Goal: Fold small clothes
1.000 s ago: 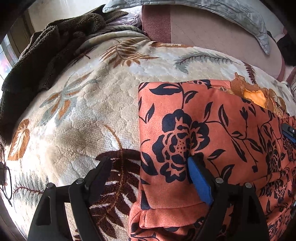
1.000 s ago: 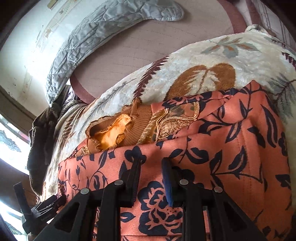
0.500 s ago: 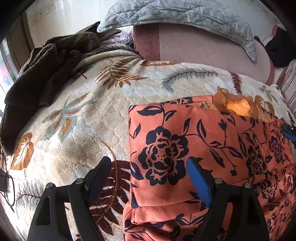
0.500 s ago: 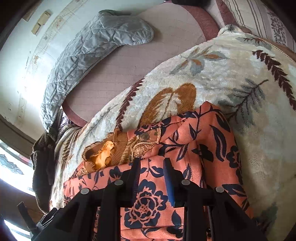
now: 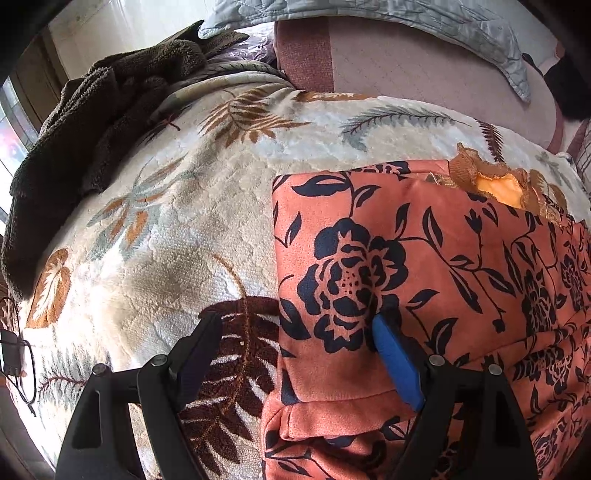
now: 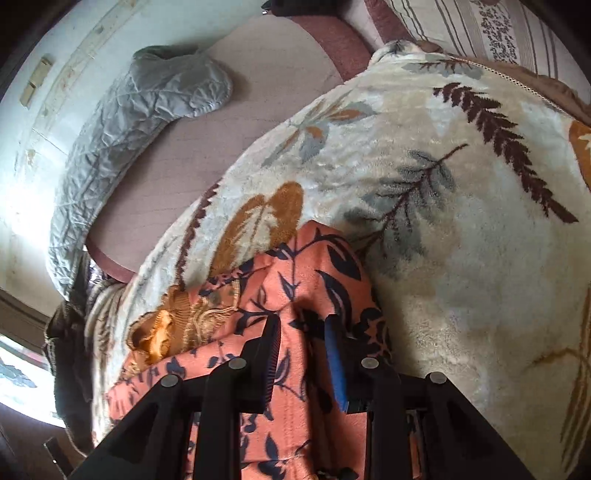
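Observation:
An orange garment with dark blue flowers (image 5: 406, 240) lies on the leaf-patterned blanket (image 5: 166, 240). A mustard ruffled collar (image 5: 495, 184) shows at its far edge. My left gripper (image 5: 295, 323) is open wide across the garment's left edge, with the blue pad on the cloth and the black finger over the blanket. My right gripper (image 6: 302, 321) is shut on a bunched fold of the same garment (image 6: 314, 266), lifted off the blanket (image 6: 461, 221). The collar (image 6: 162, 332) lies to its left.
A dark brown fleece (image 5: 92, 122) is heaped at the blanket's far left. A grey quilted pillow (image 6: 129, 122) lies on the mauve mattress (image 6: 221, 140) behind. A striped pillow (image 6: 480, 29) sits at the far right. A black cable (image 5: 18, 365) hangs at the left edge.
My right gripper has carried its fold of the garment sideways and rolled, baring much more blanket on the right. The left gripper has stayed almost still, open.

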`<state>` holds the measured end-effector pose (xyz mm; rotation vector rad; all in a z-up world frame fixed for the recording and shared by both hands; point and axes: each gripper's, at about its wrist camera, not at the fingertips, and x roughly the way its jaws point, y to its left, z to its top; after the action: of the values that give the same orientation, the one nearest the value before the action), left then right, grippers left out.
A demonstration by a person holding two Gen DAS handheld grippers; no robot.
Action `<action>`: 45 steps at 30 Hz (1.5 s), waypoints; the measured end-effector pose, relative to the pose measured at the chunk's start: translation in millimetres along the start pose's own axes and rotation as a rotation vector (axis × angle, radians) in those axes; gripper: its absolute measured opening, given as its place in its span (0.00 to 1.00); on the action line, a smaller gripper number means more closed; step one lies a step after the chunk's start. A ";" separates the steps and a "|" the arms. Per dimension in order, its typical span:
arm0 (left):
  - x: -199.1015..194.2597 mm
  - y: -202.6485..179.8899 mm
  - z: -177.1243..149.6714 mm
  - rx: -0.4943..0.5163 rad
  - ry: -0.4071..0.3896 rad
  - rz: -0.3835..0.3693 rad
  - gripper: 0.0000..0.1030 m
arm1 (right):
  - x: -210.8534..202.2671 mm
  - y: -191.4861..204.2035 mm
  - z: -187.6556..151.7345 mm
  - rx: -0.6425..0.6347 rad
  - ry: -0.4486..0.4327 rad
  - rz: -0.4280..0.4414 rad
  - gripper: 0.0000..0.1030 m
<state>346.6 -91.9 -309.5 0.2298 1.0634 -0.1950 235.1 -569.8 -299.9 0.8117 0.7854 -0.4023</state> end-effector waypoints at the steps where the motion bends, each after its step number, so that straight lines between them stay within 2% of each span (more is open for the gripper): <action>1: -4.1 0.2 0.4 -0.004 -0.013 -0.004 0.82 | -6.9 5.4 -0.9 -0.017 -0.006 0.030 0.27; 3: -11.6 0.3 1.1 -0.006 -0.036 -0.020 0.82 | -16.1 19.1 -6.4 -0.054 0.000 0.083 0.27; 5: -16.8 -2.4 -0.1 0.008 -0.048 -0.029 0.82 | -16.7 33.8 -16.7 -0.091 0.041 0.120 0.27; 8: -17.0 -9.8 -4.5 0.047 -0.042 -0.022 0.82 | -6.9 46.8 -37.5 -0.130 0.127 0.106 0.27; 11: -6.6 -14.4 -11.6 0.088 -0.002 -0.014 0.82 | 5.2 48.1 -55.2 -0.124 0.209 0.112 0.27; 14: 1.5 -11.0 -18.1 0.093 0.017 -0.025 0.82 | 13.8 43.0 -65.0 -0.121 0.251 0.061 0.26; 26: -14.8 15.8 -33.6 0.040 0.024 -0.065 0.82 | -14.7 20.4 -68.1 -0.111 0.211 0.042 0.26; 31: -30.0 35.3 -54.4 0.030 0.014 -0.013 0.82 | -48.1 2.7 -72.9 -0.099 0.151 0.036 0.26; 34: -41.1 54.2 -73.7 0.004 0.000 0.025 0.82 | -68.4 -13.6 -82.4 -0.091 0.140 0.018 0.26; 39: -57.3 90.6 -119.0 -0.085 0.015 -0.001 0.82 | -94.6 -38.9 -102.3 -0.088 0.131 0.003 0.26; 43: -75.0 102.0 -154.2 -0.098 0.007 0.001 0.82 | -107.7 -52.8 -118.2 -0.105 0.133 0.000 0.26; 44: -79.2 101.5 -162.2 -0.091 0.005 -0.006 0.82 | -111.0 -55.3 -122.9 -0.111 0.131 0.001 0.28; 45: -83.5 101.2 -169.6 -0.085 0.005 -0.020 0.82 | -114.1 -57.6 -127.9 -0.114 0.129 0.003 0.37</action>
<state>191.9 56.6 -305.7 0.1433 1.0772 -0.1675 66.6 -504.4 -297.6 0.7375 0.9188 -0.3020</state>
